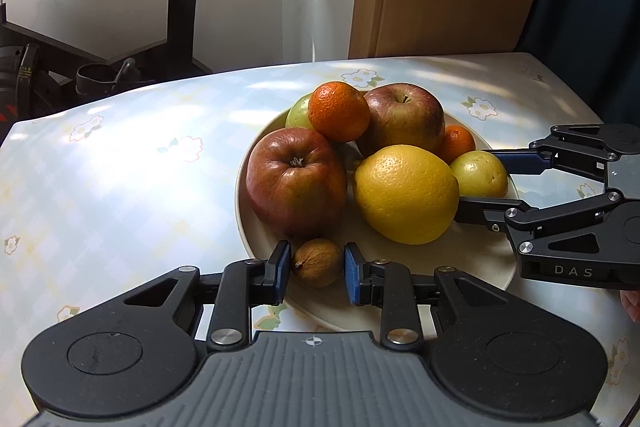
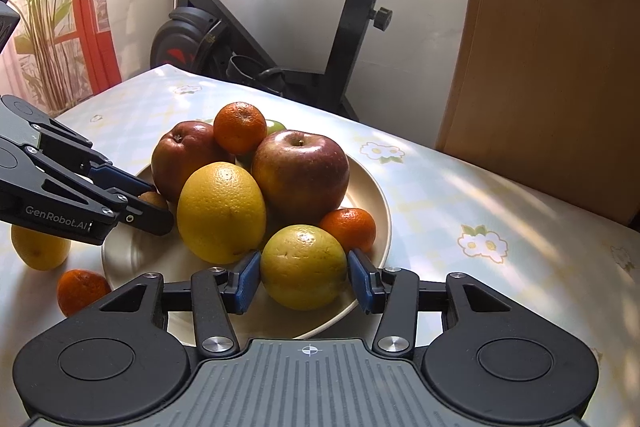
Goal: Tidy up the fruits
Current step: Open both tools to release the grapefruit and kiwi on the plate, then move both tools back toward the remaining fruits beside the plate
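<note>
Grippers flank small fruit at the near edge of the cream plate [image 1: 256, 227]. The left gripper [image 1: 316, 273] has its blue pads either side of a small brown fruit [image 1: 316, 262] on the plate's near rim, with a sliver of gap showing on each side (whether they actually press it I cannot tell). The right gripper [image 2: 304, 277] has its pads against a yellow-green fruit [image 2: 303, 266], clamped on it at the plate's right side. Behind them on the plate sit a large yellow citrus [image 1: 405, 194], two red apples and mandarins. Off the plate, on the floral tablecloth [image 2: 500, 195], lie a lemon [image 2: 40, 251] and another mandarin [image 2: 82, 291].
</note>
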Tool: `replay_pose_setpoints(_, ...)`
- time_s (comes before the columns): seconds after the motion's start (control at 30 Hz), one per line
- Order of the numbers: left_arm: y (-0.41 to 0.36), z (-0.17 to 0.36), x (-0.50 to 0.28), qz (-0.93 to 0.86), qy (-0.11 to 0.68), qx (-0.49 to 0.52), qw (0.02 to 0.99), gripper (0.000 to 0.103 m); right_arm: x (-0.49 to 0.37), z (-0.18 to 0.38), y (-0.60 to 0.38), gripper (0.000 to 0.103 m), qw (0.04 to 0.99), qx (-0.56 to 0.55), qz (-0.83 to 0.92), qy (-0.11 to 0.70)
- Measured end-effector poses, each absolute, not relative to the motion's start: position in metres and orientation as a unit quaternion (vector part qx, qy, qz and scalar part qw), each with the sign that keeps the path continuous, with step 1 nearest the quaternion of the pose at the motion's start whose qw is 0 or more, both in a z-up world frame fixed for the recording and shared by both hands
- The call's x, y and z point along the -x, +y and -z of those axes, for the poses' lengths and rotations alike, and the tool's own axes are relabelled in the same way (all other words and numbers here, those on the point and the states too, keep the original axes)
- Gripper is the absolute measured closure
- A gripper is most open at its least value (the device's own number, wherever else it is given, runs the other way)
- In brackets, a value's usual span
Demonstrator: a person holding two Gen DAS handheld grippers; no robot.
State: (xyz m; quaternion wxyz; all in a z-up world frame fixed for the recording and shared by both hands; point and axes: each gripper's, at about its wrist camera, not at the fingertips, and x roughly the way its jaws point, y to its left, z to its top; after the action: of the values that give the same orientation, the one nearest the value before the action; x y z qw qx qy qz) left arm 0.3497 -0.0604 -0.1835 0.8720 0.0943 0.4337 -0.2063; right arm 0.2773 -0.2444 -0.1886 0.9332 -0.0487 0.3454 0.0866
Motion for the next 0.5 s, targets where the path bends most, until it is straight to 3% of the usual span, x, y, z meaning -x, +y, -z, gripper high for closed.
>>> replay_pose_setpoints(0.17, -0.060, 0.181, -0.347, 0.207, 0.433, -0.089, 0.873, 0.068, -0.269, 0.180, -0.246, 0.053, 0.940, 0.042, -0.073, 0.330)
replay_pose_setpoints(0.3, -0.059, 0.169, -0.335, 0.213, 0.417, -0.083, 0.880, 0.050, -0.253, 0.168, -0.254, 0.053, 0.948, 0.019, -0.070, 0.311)
replay_pose_setpoints(0.5, -0.051, 0.143, -0.309, 0.216, 0.380, -0.058, 0.898, 0.050, -0.223, 0.160, -0.258, 0.053, 0.957, -0.024, -0.065, 0.280)
